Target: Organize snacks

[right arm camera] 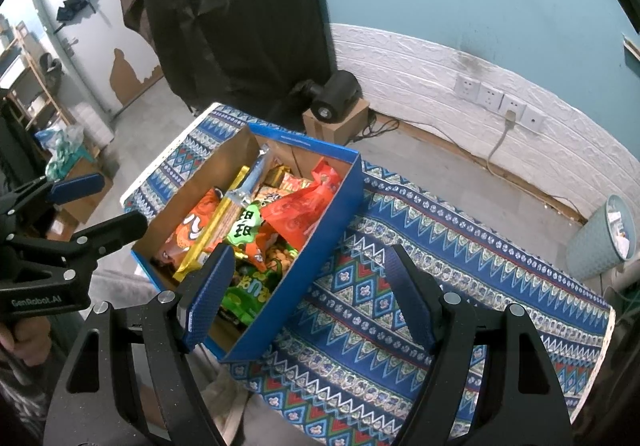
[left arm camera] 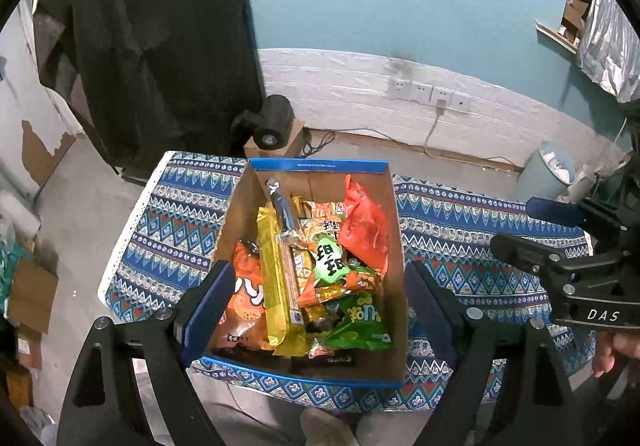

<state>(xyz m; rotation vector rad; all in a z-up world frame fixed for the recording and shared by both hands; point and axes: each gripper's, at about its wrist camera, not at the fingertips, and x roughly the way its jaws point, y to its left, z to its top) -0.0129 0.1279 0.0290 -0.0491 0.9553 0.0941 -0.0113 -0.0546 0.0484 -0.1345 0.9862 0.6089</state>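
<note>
An open blue cardboard box (left arm camera: 316, 165) stands on a patterned tablecloth (left arm camera: 172, 246), full of snack packs. Among them are a long yellow pack (left arm camera: 276, 286), an orange bag (left arm camera: 244, 302), a red-orange bag (left arm camera: 366, 226), a green bag (left arm camera: 356, 322) and a blue-silver bar (left arm camera: 284, 210). My left gripper (left arm camera: 320, 310) hovers open above the box, its fingers framing it, nothing between the pads. My right gripper (right arm camera: 310, 298) is open over the box's (right arm camera: 320, 230) right wall and the cloth (right arm camera: 440, 246). It holds nothing. Each gripper shows in the other's view: right (left arm camera: 532, 230), left (right arm camera: 100, 206).
A pale bin (right arm camera: 604, 242) stands on the floor past the table's right end. Behind the table a black device (left arm camera: 272, 122) sits on a small cardboard box by the wall. Black cloth (left arm camera: 160, 26) hangs at the back left. Cartons (left arm camera: 32, 294) lie on the floor at left.
</note>
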